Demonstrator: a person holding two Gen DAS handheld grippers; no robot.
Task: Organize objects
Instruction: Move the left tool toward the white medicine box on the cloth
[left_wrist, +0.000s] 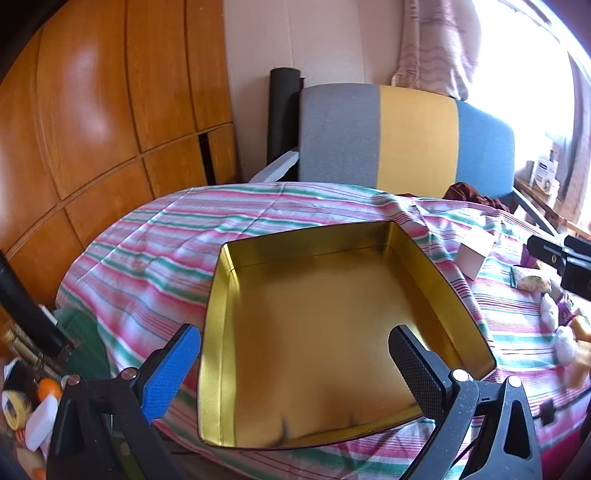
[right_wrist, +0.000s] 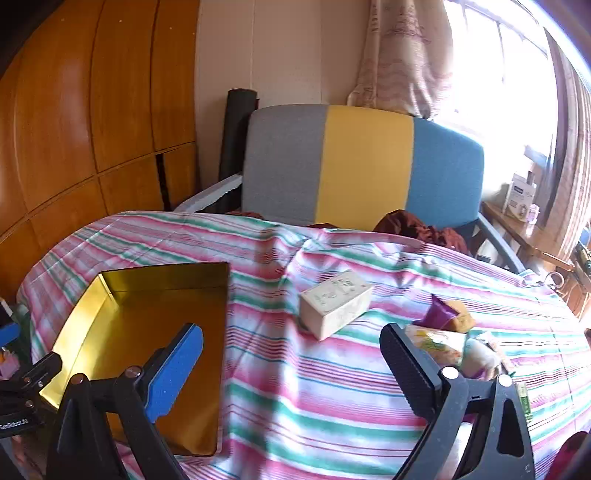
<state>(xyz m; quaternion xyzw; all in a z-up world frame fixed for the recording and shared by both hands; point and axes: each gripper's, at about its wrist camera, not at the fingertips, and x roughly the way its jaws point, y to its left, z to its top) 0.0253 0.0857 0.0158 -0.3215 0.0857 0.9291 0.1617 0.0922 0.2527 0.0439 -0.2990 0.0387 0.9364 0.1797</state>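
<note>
An empty gold tin box (left_wrist: 317, 325) lies on the striped cloth; it also shows in the right wrist view (right_wrist: 140, 332). My left gripper (left_wrist: 295, 373) is open and empty, hovering over the tin's near edge. My right gripper (right_wrist: 291, 373) is open and empty above the cloth, right of the tin. A cream rectangular box (right_wrist: 334, 302) lies ahead of it; this box also shows in the left wrist view (left_wrist: 474, 253). A purple-and-tan packet (right_wrist: 447, 314), a clear snack packet (right_wrist: 439, 343) and a white fluffy item (right_wrist: 480, 356) lie at the right.
The striped cloth (right_wrist: 314, 398) covers the table. A grey, yellow and blue chair back (right_wrist: 365, 166) stands behind it, with dark red fabric (right_wrist: 417, 227) on the seat. Wooden cabinets (left_wrist: 92, 129) are at the left. Clutter lies low at the left (left_wrist: 29, 402).
</note>
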